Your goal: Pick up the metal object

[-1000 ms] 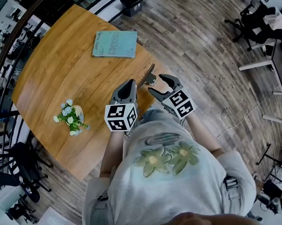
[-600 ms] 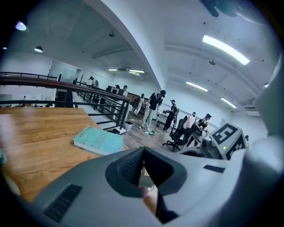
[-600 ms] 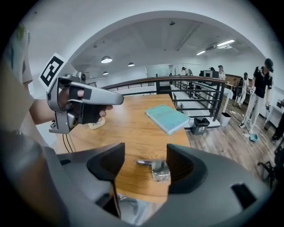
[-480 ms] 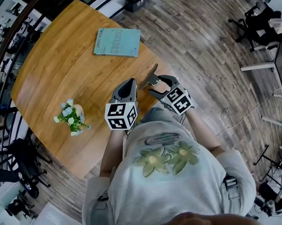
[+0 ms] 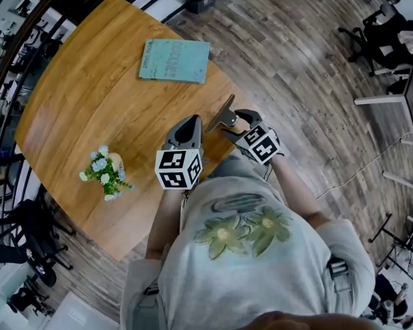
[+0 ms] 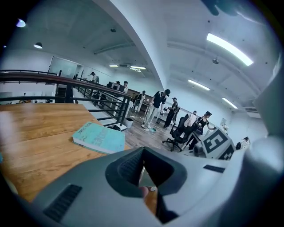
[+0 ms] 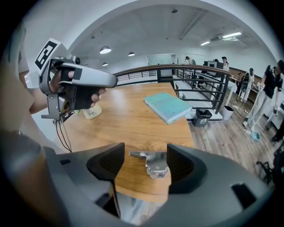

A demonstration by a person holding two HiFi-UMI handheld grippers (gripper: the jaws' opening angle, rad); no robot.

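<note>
The metal object [image 5: 221, 114] is a small shiny bracket with a thin arm, lying near the right edge of the round wooden table [image 5: 87, 98]. My right gripper [image 5: 233, 124] has its jaws against both ends of it. In the right gripper view the metal object [image 7: 153, 163] fills the gap between the two dark pads. My left gripper [image 5: 186, 129] hovers just left of it with jaws together and nothing held. The left gripper [image 7: 111, 80] also shows in the right gripper view, gripped by a hand.
A teal book [image 5: 174, 60] lies at the table's far side. A small pot of flowers [image 5: 104, 173] stands at the left. The table edge is right beside the object, with wood floor beyond. Office chairs [image 5: 381, 23] and a railing [image 7: 195, 73] stand further off.
The right gripper's jaws were wide apart beside the object a second ago; they have narrowed and now sit around it. The left gripper has stayed in place.
</note>
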